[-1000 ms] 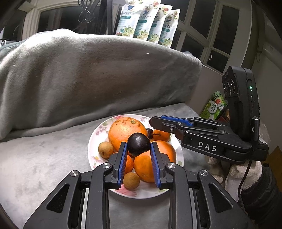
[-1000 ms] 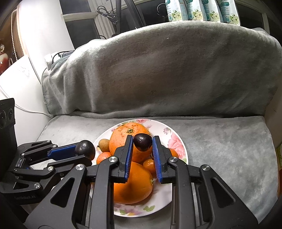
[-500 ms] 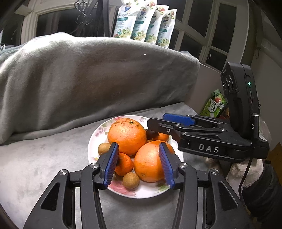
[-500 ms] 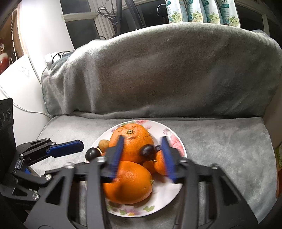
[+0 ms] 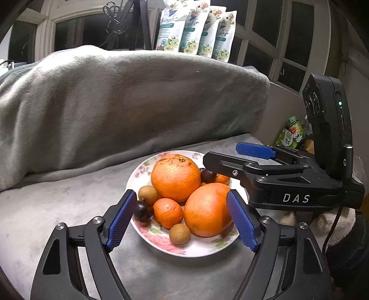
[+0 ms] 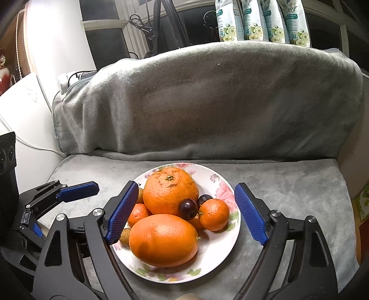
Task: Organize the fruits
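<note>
Left wrist view: L gripper (image 5: 182,217) had a dark plum pinched a sec ago; jaws have just been opening, now spread wide w/ nothing between the pads. That plum (image 5: 142,210) now sits on the floral plate (image 5: 196,250), touching the L pad's tip. R gripper (image 6: 184,212) likewise let go of its plum (image 6: 188,209); jaws have just been opening, spread, empty, plum lying btwn them against the big orange (image 6: 170,191).

Count, all on the plate ahead of both tools: 2 big oranges, 3 small mandarins across both views, e.g. (image 6: 214,214), 3 dark plums, 2 brown longans (image 5: 180,233). Behind: grey blanket (image 6: 207,103), 4 pouches (image 6: 263,20).
</note>
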Motion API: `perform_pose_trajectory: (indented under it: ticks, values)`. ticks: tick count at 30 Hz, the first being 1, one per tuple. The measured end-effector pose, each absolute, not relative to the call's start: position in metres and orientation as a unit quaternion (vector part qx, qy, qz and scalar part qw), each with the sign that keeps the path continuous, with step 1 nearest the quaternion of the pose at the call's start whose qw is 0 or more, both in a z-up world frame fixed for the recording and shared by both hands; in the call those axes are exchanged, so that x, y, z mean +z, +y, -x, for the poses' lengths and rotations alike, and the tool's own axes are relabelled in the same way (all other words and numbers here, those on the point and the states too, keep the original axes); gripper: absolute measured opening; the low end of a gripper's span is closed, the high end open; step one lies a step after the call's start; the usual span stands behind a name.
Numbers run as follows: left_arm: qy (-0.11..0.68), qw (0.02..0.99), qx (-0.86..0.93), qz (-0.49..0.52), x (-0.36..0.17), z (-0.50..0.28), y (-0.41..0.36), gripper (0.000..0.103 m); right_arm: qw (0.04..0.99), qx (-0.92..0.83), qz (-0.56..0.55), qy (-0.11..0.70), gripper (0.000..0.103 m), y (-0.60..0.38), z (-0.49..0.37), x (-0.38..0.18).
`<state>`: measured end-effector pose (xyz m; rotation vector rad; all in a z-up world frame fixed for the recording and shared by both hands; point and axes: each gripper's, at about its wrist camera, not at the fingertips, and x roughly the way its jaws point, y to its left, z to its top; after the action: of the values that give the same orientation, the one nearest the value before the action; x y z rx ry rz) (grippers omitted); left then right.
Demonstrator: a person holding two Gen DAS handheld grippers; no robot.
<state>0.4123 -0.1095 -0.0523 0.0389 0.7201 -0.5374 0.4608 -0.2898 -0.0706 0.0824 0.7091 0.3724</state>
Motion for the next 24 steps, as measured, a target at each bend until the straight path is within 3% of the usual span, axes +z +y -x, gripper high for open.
perform_pose_trajectory:
  ticks: [24]
  values:
    - [0.339,0.906,-0.253,-0.033,-0.044,-0.401,-0.112,0.081,0.925,0.178,-0.039,0.335,0.088,-0.288,-0.447,-0.056]
